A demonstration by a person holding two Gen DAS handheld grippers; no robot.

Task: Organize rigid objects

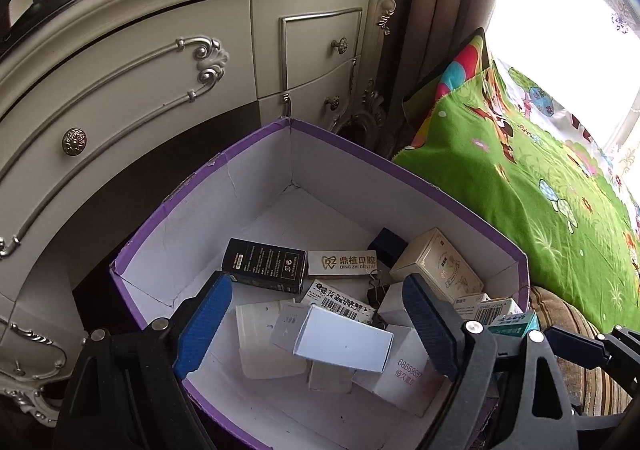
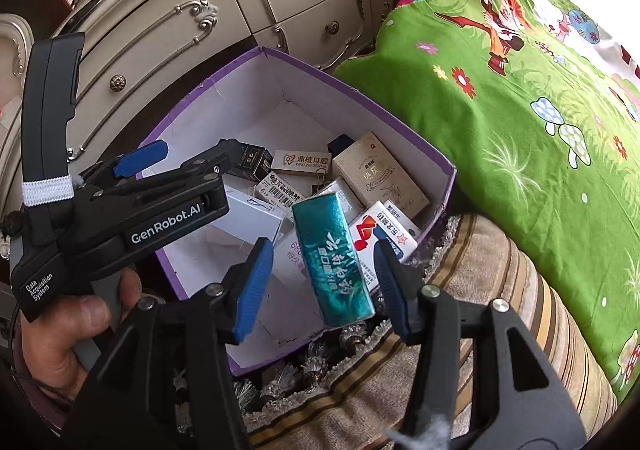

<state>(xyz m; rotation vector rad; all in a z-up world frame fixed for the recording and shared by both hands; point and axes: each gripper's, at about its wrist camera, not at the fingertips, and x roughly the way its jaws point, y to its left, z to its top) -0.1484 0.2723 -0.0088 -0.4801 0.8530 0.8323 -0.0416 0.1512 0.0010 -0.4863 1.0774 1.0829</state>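
Blue ribbed pads of the right hand-held gripper point(image 2: 320, 282) stand apart either side of a glossy teal carton point(image 2: 334, 258), which looks released, tilted over the near rim of the purple box point(image 2: 450, 185), likely so it drops in. Inside that white-lined cardboard box lie other small rigid cartons. Over the box, the left hand-held gripper point(image 1: 316, 326) gapes wide, empty.

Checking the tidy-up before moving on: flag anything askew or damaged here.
The teal box sits tilted across the purple bin's near rim, between the open right gripper's jaws, untouched. The small boxes inside lie jumbled. The bin's far wall is creased.
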